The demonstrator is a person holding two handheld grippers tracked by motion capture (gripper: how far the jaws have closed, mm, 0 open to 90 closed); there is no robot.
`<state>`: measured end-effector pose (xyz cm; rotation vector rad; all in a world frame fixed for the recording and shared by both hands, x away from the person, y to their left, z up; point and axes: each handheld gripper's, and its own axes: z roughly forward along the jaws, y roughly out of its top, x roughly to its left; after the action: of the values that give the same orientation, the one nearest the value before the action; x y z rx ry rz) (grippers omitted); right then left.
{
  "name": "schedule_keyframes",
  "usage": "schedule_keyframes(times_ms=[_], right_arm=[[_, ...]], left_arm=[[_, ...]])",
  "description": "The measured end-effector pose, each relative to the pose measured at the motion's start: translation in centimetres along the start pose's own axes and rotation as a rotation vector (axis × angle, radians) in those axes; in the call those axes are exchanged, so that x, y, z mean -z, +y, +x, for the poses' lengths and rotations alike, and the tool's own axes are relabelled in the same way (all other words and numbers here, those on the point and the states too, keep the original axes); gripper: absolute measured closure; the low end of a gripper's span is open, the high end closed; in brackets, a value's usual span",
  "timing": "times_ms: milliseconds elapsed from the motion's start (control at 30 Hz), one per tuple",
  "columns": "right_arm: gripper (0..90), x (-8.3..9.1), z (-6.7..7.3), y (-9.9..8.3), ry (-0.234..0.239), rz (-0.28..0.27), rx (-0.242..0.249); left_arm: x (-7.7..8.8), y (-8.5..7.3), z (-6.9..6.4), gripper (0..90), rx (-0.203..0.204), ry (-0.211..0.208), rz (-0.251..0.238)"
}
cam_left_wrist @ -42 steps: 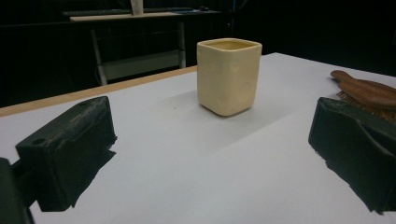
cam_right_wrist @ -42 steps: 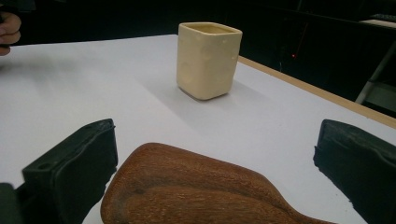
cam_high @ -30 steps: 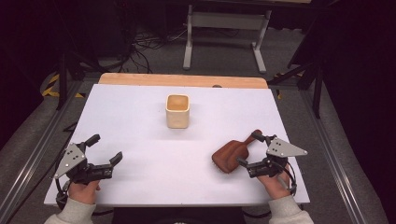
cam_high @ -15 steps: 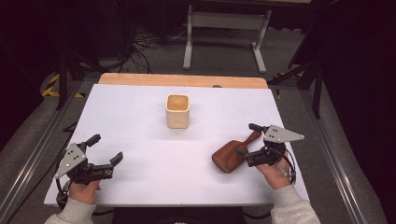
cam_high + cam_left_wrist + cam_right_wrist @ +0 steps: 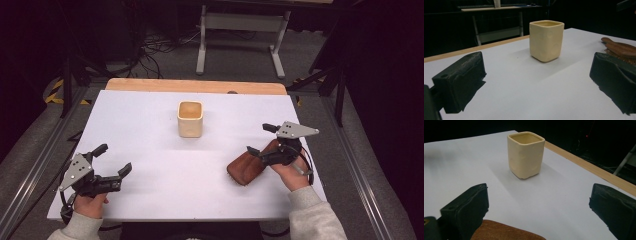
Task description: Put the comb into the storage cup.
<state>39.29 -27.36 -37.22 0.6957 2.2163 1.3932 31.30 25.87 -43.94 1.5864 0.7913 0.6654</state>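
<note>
A cream square cup stands upright at the table's middle back. A brown wooden brush lies flat at the right. My right gripper hovers open over the brush's far end, pointed at the cup, with nothing between its jaws. In the right gripper view the cup is ahead and the brush's back shows low under the open gripper. My left gripper rests open at the front left. In the left gripper view its empty jaws frame the cup, with the brush at the far right.
The white table top ends in a wooden strip along its far edge. Beyond it on the floor stand a grey metal frame and cables. Rails run along both sides of the table.
The right gripper has lifted and moved forward, from beside the brush to above its far end. The brush, the cup and the left gripper have stayed put.
</note>
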Motion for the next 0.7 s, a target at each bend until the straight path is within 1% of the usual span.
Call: schedule_keyframes(times_ms=[200, 233, 433, 467, 600, 667, 700], right_arm=[[3.5, -0.7, -0.6, 0.3, 0.003, 0.022, -0.006], [4.0, -1.0, -0.9, 0.4, 0.003, 0.034, -0.010], [5.5, -1.4, -1.3, 0.8, 0.003, 0.056, -0.003], [6.9, -1.6, -1.5, 1.0, 0.006, 0.069, 0.002], [8.4, -1.9, -1.6, 1.2, 0.005, 0.089, 0.008], [10.3, -2.1, -1.8, 1.3, 0.009, 0.098, 0.011], [13.0, -2.4, -2.0, 1.3, 0.016, 0.109, 0.008]], left_arm=[[-0.1, 0.0, 0.0, 0.9, -0.003, -0.003, 0.006], [-0.1, 0.0, 0.0, 0.9, -0.003, -0.003, 0.006], [-0.1, 0.0, 0.0, 0.8, -0.003, -0.004, 0.008], [-0.1, 0.0, 0.1, 0.8, -0.003, -0.004, 0.007], [-0.1, 0.0, 0.1, 0.8, -0.004, -0.005, 0.008], [-0.1, 0.0, 0.0, 0.8, -0.004, -0.005, 0.007], [-0.1, 0.0, 0.0, 0.8, -0.003, -0.005, 0.007]])
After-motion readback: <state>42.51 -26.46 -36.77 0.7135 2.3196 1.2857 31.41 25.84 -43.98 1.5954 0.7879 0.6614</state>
